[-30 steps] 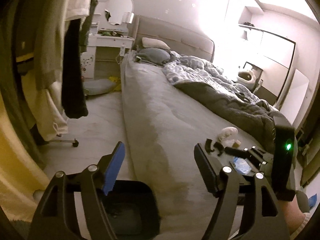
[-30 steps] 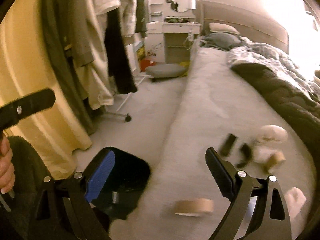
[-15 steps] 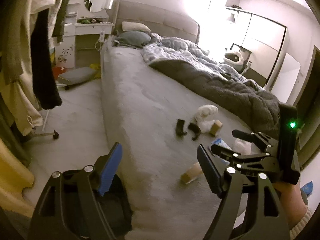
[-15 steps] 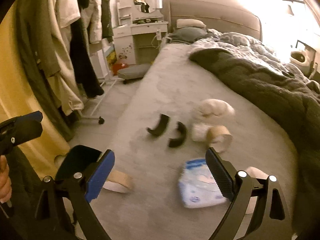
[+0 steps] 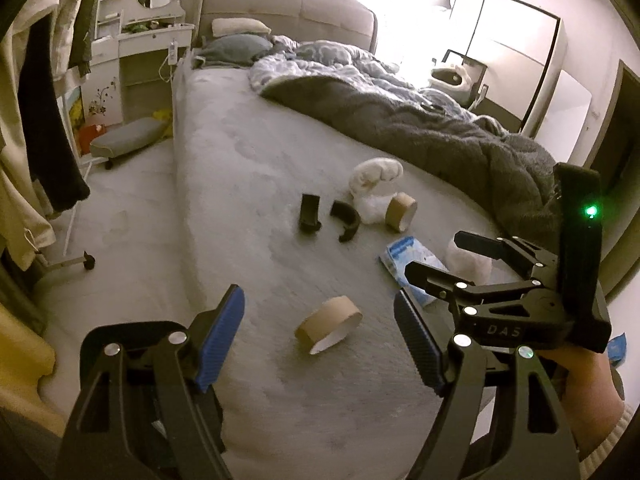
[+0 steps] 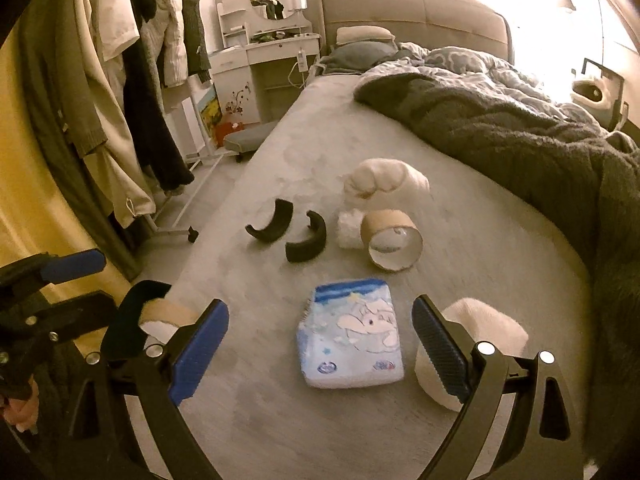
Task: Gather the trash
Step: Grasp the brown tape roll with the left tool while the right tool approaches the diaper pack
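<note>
So the trash is all sitting on the bare grey part of the bed (image 5: pixel 248 184): a flat cardboard ring (image 5: pixel 329 324) closest to the edge, a blue-and-white packet (image 6: pixel 351 334) further in, a white wad (image 6: pixel 470 344) just right of that, then two black curved bits (image 6: pixel 288 232), a second cardboard ring (image 6: pixel 392 242) and some crumpled white stuff (image 6: pixel 384 180) behind.

Looks like the reach-in step, nothing picked up yet. The left gripper (image 5: pixel 320 344) has its jaws apart and has just been widening them, with the flat ring lying ahead between the fingers, not touched. The right gripper (image 6: pixel 320 344) is spread wide too, framing the packet, pads clear of it.

Next move, I'd guess: drop each one lower and close. The flat ring is the awkward one, it's low and might squash or slide on the fuzzy sheet. No bin in sight that I can make out.
</note>
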The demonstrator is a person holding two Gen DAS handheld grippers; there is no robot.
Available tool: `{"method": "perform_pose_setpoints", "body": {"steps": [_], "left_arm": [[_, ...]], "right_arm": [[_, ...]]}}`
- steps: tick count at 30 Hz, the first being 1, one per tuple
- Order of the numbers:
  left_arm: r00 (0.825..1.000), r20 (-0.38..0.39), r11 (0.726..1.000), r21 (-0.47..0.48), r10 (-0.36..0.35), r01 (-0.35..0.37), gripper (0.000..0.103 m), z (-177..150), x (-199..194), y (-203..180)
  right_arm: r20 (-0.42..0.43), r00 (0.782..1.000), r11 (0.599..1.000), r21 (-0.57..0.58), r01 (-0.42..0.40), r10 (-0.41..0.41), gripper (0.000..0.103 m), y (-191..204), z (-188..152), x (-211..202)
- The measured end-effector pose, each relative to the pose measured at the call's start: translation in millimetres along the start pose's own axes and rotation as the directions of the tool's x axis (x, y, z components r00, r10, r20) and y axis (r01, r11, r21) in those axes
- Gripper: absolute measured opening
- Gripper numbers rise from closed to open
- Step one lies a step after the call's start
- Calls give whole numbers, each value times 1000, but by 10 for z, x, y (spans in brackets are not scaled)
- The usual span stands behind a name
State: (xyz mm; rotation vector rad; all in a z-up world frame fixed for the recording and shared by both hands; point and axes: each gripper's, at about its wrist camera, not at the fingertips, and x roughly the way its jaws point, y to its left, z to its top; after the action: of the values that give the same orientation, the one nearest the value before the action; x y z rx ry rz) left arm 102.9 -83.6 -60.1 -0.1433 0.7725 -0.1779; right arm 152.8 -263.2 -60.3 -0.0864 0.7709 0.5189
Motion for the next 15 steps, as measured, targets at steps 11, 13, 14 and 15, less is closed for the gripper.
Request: {"method": "perform_pose_setpoints", "body": {"steps": [11,13,14,15], "left_arm": [[998,-47,998,-45,29,-31,78,-85,297,-133],[998,-56,996,-73,41,-45,78,-94,328,-114],[997,-60,995,-78,55,-60,78,-97,350,-106],[996,-67,994,-83,64,-69,77,-98,377,-101]], "right_arm": [[-23,999,1000,-11,-27,26,94,-140,-153,69],[-22,999,1000,-6,-24,24,94,-173,-167,61],[-20,1000,1000,-5,-23,23,94,-188,-174,54],[-20,1000,1000,-5,-22,22,94,-199,-179,51]]}}
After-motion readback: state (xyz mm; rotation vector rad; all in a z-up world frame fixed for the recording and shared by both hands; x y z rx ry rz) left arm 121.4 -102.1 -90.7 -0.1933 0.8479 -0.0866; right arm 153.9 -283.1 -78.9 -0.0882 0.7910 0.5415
